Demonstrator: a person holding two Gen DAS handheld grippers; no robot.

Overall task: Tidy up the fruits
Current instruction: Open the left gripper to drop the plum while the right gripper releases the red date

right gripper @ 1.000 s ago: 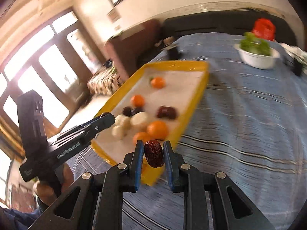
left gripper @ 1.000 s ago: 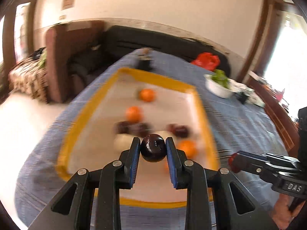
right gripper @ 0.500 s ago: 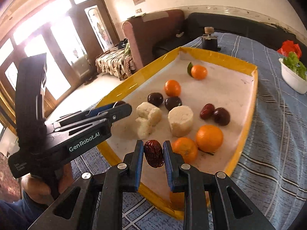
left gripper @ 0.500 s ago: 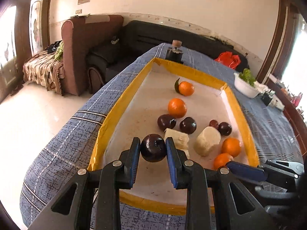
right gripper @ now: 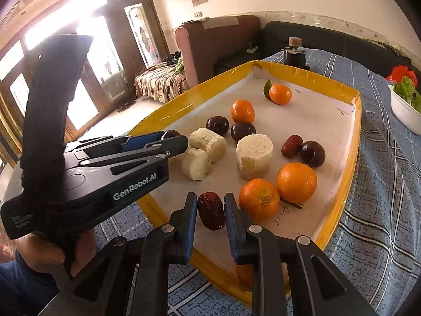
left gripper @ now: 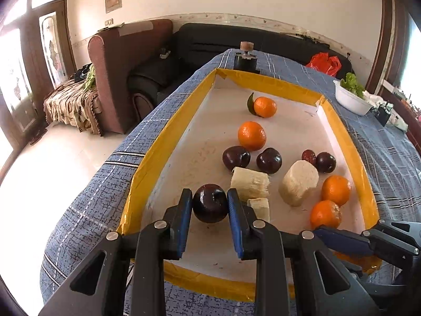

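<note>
held plum: dark plum (left gripper: 210, 206) pinched between the blue pads of the left tool (left gripper: 210, 208), low over the near-left part of the tray, at 6 o'clock in the left wrist view.
held date: wrinkled red date (right gripper: 211, 210) pinched upright between the pads of the right tool (right gripper: 210, 212), over the tray's near edge, at 6 o'clock in the right wrist view.
left tool: narrow, clamped on the plum; seen from the right wrist at 9 o'clock, black body held in a hand (right gripper: 42, 252).
right tool: narrow, clamped on the date; its tip shows at 4 o'clock in the left wrist view.
tray: white floor, yellow taped rim (left gripper: 168, 131), lying on the tabletop.
oranges: four in the tray; one with a leaf (left gripper: 264, 107) at the far end, one (left gripper: 251, 135) mid-tray, two (right gripper: 296, 182) (right gripper: 259, 199) touching at the near right, just beside the date at its 2 o'clock.
loose plums: three dark ones; two (left gripper: 236, 158) (left gripper: 269, 160) near the middle orange, one (left gripper: 325, 162) touching a second date (left gripper: 308, 156) toward the right rim.
pale chunks: three cut white pieces (left gripper: 250, 183) (left gripper: 298, 182) (left gripper: 259, 206) mid-tray, the smallest just right of the held plum.
tabletop: blue checked cloth (left gripper: 100, 200).
beyond tray: white bowl of greens (left gripper: 351, 100) at 2 o'clock; small dark jar with a cork (left gripper: 246, 59) at 12 o'clock.
</note>
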